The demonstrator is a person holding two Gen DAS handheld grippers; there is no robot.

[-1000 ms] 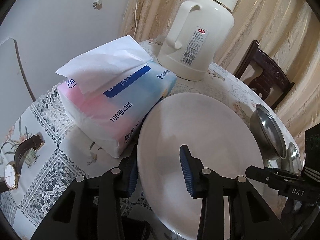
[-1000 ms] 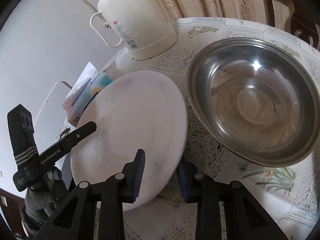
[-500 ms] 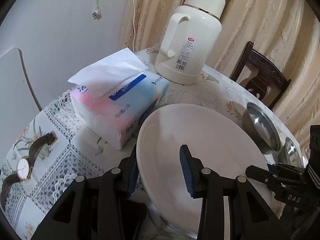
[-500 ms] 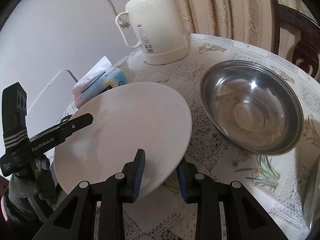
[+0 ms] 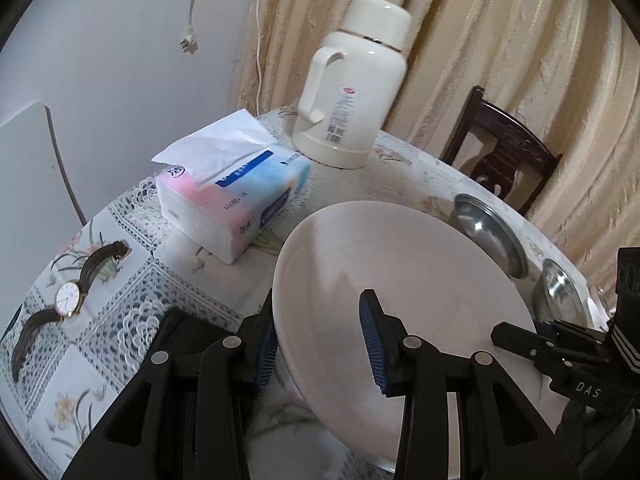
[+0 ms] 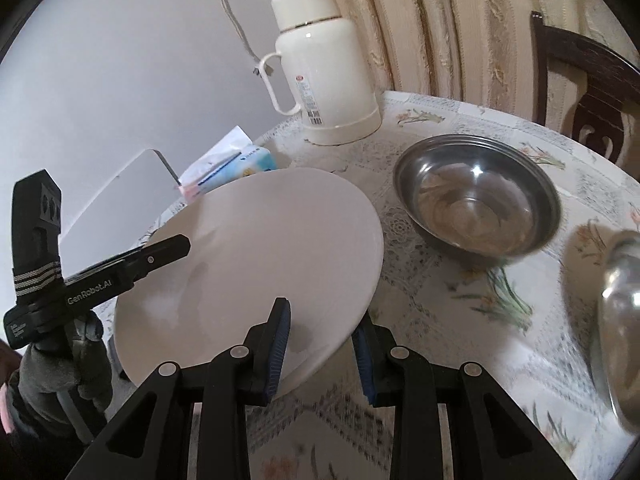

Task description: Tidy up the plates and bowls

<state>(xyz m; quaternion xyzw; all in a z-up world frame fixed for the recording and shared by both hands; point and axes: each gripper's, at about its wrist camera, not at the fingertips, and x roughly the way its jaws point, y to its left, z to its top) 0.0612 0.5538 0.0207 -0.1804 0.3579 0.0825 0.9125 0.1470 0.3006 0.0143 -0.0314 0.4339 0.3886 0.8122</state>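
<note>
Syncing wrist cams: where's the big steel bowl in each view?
Left wrist: steel bowl right of centre, partly hidden behind the white plate.
Right wrist: steel bowl upper right, fully visible beside the plate.
Shared landmark: white thermos.

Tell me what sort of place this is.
Most likely a home dining corner: a round table under a floral lace-pattern cloth, a dark wooden chair against beige curtains, and everyday things like a thermos and tissue pack.
</note>
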